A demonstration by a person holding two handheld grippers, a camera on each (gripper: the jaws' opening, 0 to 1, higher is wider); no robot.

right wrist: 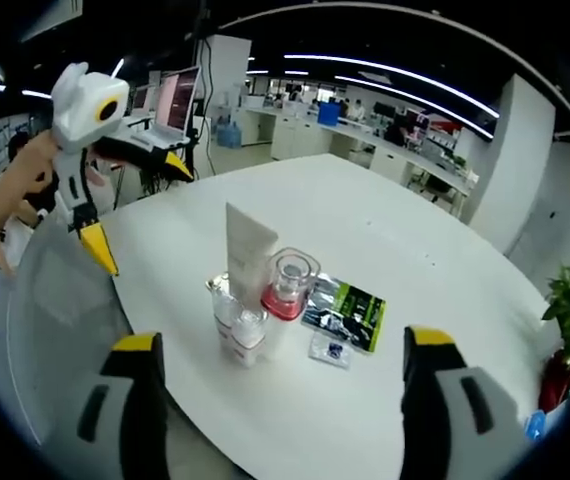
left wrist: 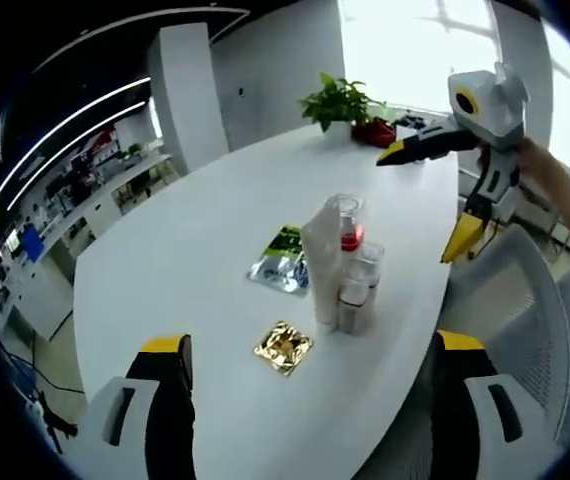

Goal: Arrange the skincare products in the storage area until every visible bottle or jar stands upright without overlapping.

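Bottles (left wrist: 355,290) and white tube (right wrist: 248,247) stand upright, clustered near the table (left wrist: 195,250) edge, seemingly finished; left gripper (left wrist: 315,400) and right gripper (right wrist: 280,400) both gape empty.

Open-plan office, pretty clearly. Big white oval meeting table (left wrist: 195,260) in centre of both views, white mesh chair (left wrist: 525,300) at right edge of left gripper view. Rows of desks with monitors (right wrist: 365,125) along top of right gripper view, laptop (right wrist: 177,100) upper left. Long ceiling light strips (right wrist: 385,75), white pillar (left wrist: 180,95), potted plant (left wrist: 337,100) by bright window (left wrist: 415,45).
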